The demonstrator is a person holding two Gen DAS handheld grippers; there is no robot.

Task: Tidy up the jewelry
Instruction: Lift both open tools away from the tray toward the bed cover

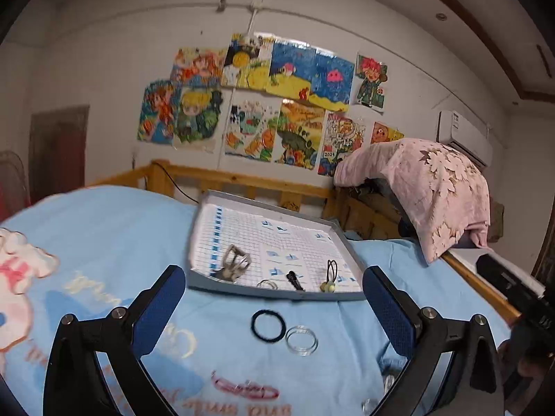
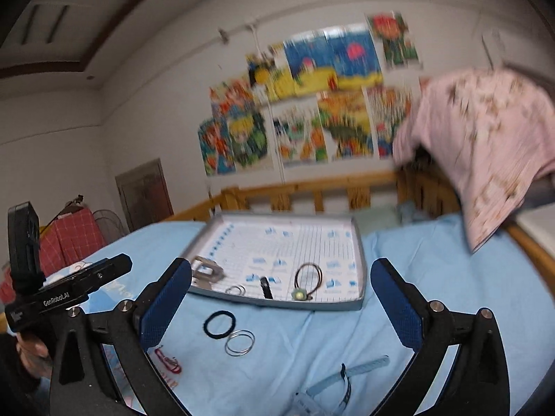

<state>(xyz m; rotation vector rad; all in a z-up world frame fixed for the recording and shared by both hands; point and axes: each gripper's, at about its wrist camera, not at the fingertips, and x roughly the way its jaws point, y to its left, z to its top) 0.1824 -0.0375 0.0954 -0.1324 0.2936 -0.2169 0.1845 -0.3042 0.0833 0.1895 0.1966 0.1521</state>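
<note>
Jewelry lies partly in the grey tray (image 1: 277,296) and partly on the blue bedsheet (image 1: 121,228) in front of it. Both of my jaws stand wide open with nothing between them: the left gripper (image 1: 274,306) and the right gripper (image 2: 281,303) hang above the bed, aimed toward the tray.

Inside the tray, on its grid-printed lining, I see a metal buckle-like clip (image 1: 236,263) at the near left, a thin ring (image 1: 266,283) beside it, a small black clip (image 1: 295,280) next, and a dark hair tie with a pale bead (image 1: 330,279) toward the right. The same 4 pieces show in the right view, blurred.

On the sheet, just short of the tray's near rim, a black elastic band (image 1: 268,325) lies flat, and a clear bangle (image 1: 301,340) touches or nearly touches it on the right. Nearer to me, a pink-red clasp piece (image 2: 169,363) lies by my right gripper's left finger, and a light-blue strap (image 2: 347,376) lies low in the right view.

A pink flowered blanket (image 1: 433,187) hangs over the wooden bed rail (image 1: 222,176) on the right, under colourful drawings (image 1: 263,104) on the wall.
</note>
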